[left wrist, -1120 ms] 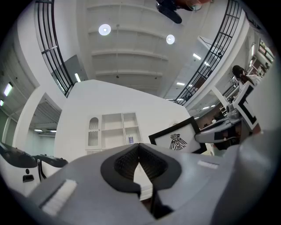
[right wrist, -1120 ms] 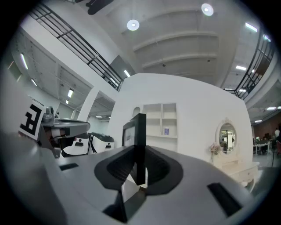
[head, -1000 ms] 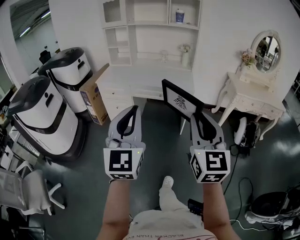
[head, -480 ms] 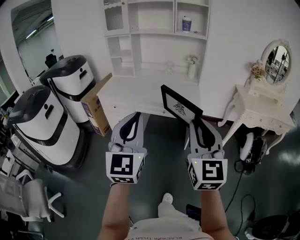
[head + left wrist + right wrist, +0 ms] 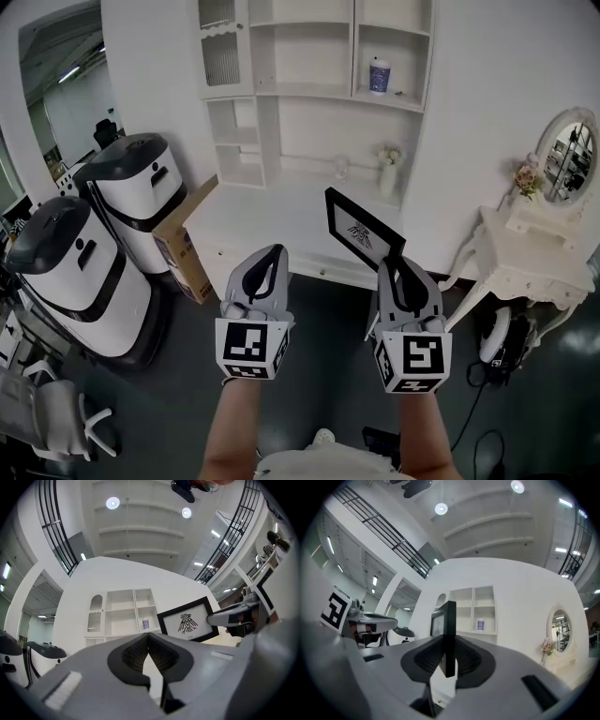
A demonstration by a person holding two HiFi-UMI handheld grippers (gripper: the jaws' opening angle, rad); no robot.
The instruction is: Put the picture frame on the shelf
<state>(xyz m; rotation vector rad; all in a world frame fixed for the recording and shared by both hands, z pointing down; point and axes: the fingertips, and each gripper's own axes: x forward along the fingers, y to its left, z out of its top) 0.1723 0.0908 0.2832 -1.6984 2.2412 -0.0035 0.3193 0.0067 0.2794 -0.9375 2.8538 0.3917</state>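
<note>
White shelf unit (image 5: 314, 56) stands at twelve o'clock above a desk (image 5: 272, 211). The right gripper (image 5: 394, 264) pinches the picture frame (image 5: 361, 225) by one edge, so it could pivot or slip. The left gripper (image 5: 272, 251) is closed and empty. A vase (image 5: 387, 178) and a cup (image 5: 379, 75) crowd one o'clock, while the middle bay looks free.

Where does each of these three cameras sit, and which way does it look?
Head view: on the person's head, looking forward and down at the white shelf unit; shows both forearms, left tool, and right tool gripping the picture frame.
Left gripper view: on the left tool, looking along its closed, empty jaws toward the shelves; right tool at right.
Right gripper view: on the right tool, along jaws clamped on the frame's edge; left tool at left.
All three show the frame and shelf unit.
</note>
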